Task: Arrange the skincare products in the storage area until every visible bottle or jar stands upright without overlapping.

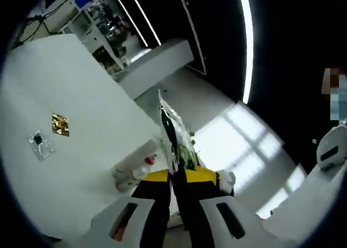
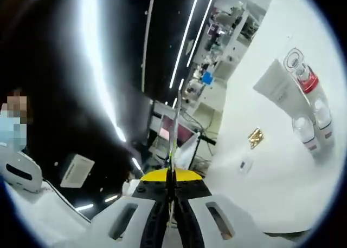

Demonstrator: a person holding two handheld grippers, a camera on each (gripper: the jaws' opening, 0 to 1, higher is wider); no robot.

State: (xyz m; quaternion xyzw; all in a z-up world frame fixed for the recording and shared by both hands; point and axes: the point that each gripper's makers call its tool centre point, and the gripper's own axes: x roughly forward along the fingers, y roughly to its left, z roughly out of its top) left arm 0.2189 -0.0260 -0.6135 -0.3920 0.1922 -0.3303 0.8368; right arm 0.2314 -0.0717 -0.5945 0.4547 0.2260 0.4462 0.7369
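Between the jaws of the left tool [image 1: 178, 175], closed on it, stands a thin glossy sachet [image 1: 174, 137] seen edge-on, green and dark printed. Just beyond, on the white surface [image 1: 65, 96], a white tube [image 1: 135, 158] and a small bottle with a red cap [image 1: 145, 165] lie near the edge; farther off sit a gold square [image 1: 60, 124] and a clear packet [image 1: 39, 144]. The right tool [image 2: 171, 186] is pinched on a thin sheet [image 2: 173, 145] edge-on; past it a white tube [image 2: 276, 84] and clear bottles [image 2: 306, 131] rest on the surface
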